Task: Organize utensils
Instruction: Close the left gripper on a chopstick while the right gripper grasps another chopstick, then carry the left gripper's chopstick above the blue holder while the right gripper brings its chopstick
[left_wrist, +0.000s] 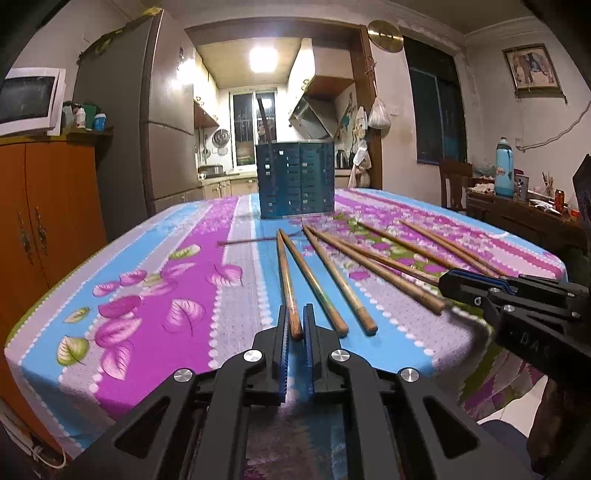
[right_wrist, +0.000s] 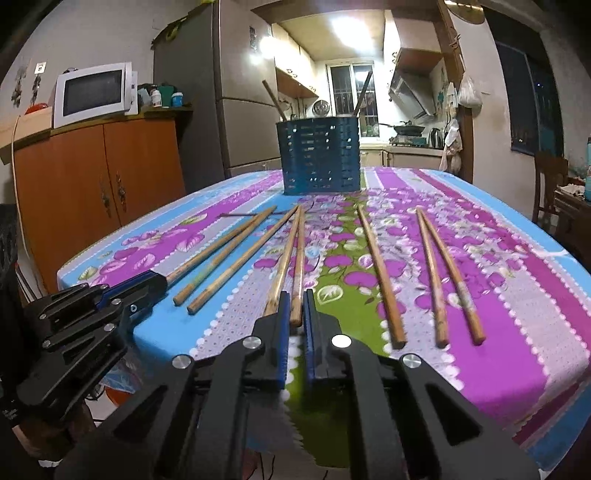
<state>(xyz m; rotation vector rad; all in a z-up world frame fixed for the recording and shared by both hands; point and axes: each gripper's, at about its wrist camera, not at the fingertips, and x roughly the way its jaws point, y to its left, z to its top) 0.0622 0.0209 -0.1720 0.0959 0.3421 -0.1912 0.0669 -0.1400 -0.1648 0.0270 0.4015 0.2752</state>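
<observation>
Tabletop (right_wrist: 480, 369): covered by a striped floral cloth in purple, blue and green. Its near edge runs just under both my tools; the left and right edges curve away toward the far end.

Holder (right_wrist: 318, 155): blue, perforated, upright near the far edge, centre. Two dark sticks (right_wrist: 273, 99) lean out of its top, one to each side.

Chopsticks, wooden, all lying flat on the cloth with blunt ends toward me, fanned from the holder's foot:
- Left group of three (right_wrist: 229, 251), angled toward the left edge.
- Middle pair (right_wrist: 291, 258), tips converging.
- Single (right_wrist: 376, 269), right of centre.
- Right pair (right_wrist: 439, 266), tips close together, butts apart.
- One thin dark stick (left_wrist: 247, 241), lying crosswise near the holder on the left.

My left hand-held gripper (left_wrist: 295, 328): low at the near edge, fingers drawn in narrowly around the butt of the leftmost chopstick (left_wrist: 286, 273); grasping it, as far as the left view shows.

My right hand-held gripper (right_wrist: 295, 314): low at the near edge, fingers narrowed on either side of the butt of one of the middle pair (right_wrist: 299, 266); whether the pads actually press the wood I cannot tell.

Open room: bare cloth to the left of the fan, wide in the left view; a bare strip along the right edge. The two tools sit near each other, well apart from the holder.
</observation>
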